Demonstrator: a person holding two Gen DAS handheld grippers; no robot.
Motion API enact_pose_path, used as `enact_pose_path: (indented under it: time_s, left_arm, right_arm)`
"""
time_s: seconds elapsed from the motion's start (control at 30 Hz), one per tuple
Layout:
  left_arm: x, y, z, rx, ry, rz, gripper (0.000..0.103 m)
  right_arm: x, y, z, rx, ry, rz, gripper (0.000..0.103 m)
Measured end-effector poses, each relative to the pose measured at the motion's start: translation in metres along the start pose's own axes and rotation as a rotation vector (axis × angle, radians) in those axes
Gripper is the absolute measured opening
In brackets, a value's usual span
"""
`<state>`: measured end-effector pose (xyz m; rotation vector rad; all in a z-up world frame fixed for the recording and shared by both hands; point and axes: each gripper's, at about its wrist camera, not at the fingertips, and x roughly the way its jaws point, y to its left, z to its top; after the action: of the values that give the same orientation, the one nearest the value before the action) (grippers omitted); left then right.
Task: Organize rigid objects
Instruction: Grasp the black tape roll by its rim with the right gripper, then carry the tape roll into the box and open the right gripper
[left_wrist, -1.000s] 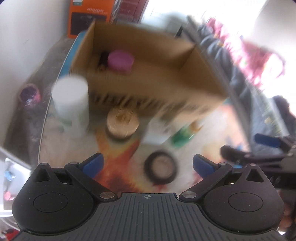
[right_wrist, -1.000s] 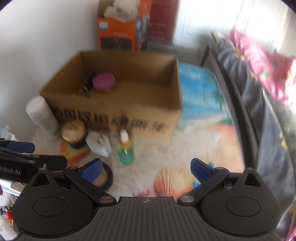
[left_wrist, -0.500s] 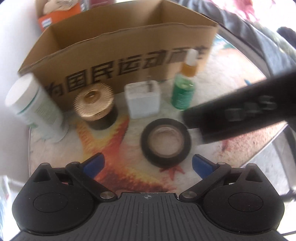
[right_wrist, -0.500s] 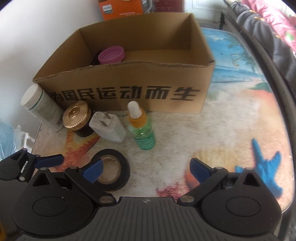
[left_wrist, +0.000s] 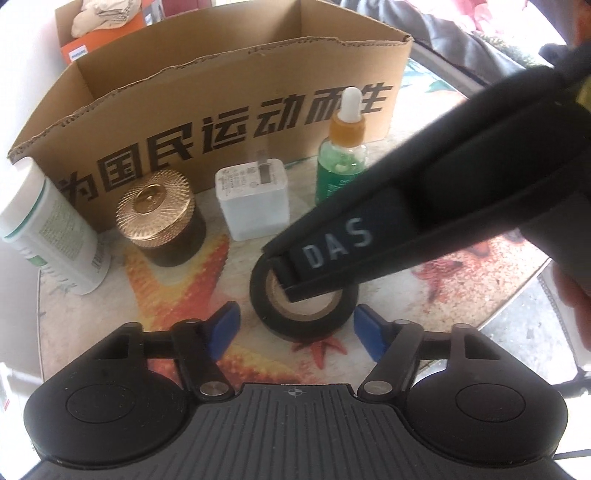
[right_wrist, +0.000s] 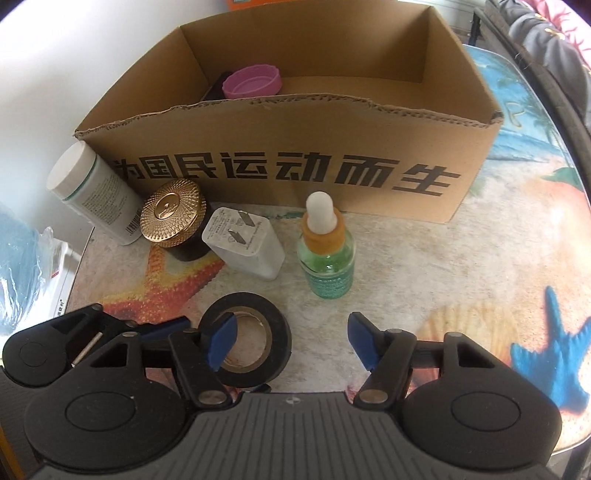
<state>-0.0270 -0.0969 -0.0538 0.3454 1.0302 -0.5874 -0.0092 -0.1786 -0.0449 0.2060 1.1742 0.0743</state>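
Glossy black tape ring (left_wrist: 305, 310), corrugated cardboard box (right_wrist: 295, 147), ribbed gold lid (right_wrist: 173, 209)

Tabletop (right_wrist: 461, 266): printed with a beach scene; an orange starfish (right_wrist: 173, 280) at left, a blue starfish (right_wrist: 554, 347) and a pale shell (right_wrist: 476, 321) at right.
Orange box (left_wrist: 79, 50): behind the cardboard box, against the wall, pale crumpled stuff on top.
Wall (right_wrist: 55, 66): plain white, at left.
Bedding (right_wrist: 546, 22): dark grey and pink with a print, upper right, past the tabletop's edge.
Plastic bag (right_wrist: 48, 236): clear, beside the tabletop's left edge, next to something blue (right_wrist: 14, 266).
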Motion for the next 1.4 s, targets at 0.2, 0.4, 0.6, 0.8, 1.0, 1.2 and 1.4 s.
enact_pose_path:
  time_s: [0.2,0.4,0.6,0.8,1.0,1.2,1.4]
  left_arm:
    - [0.005,-0.009,0.007,-0.016,-0.003,-0.021,0.063]
    - [0.005,-0.001,0.008,-0.036,-0.005,-0.031,0.063]
    - [0.009,0.002,0.014,-0.021,-0.003,-0.024,0.065]
    - [0.008,-0.004,0.016,-0.006,-0.015,-0.021,0.065]
    - [0.002,-0.01,0.015,-0.001,-0.026,-0.02,0.065]
    - [-0.011,-0.009,0.012,-0.003,-0.036,-0.032,0.064]
    - [-0.032,0.001,0.01,-0.02,-0.056,-0.039,0.064]
  right_arm:
    - [0.005,0.004,0.003,-0.015,0.02,0.013,0.059]
    - [0.011,0.005,0.003,-0.016,0.049,0.01,0.039]
    - [0.016,0.005,0.003,-0.021,0.068,0.01,0.026]
    - [0.02,0.005,0.005,-0.029,0.07,0.015,0.018]
    - [0.019,0.004,0.008,-0.006,0.081,0.016,0.017]
    - [0.009,0.005,0.006,0.001,0.082,0.013,0.017]
    - [-0.008,0.01,0.007,0.003,0.064,0.01,0.017]
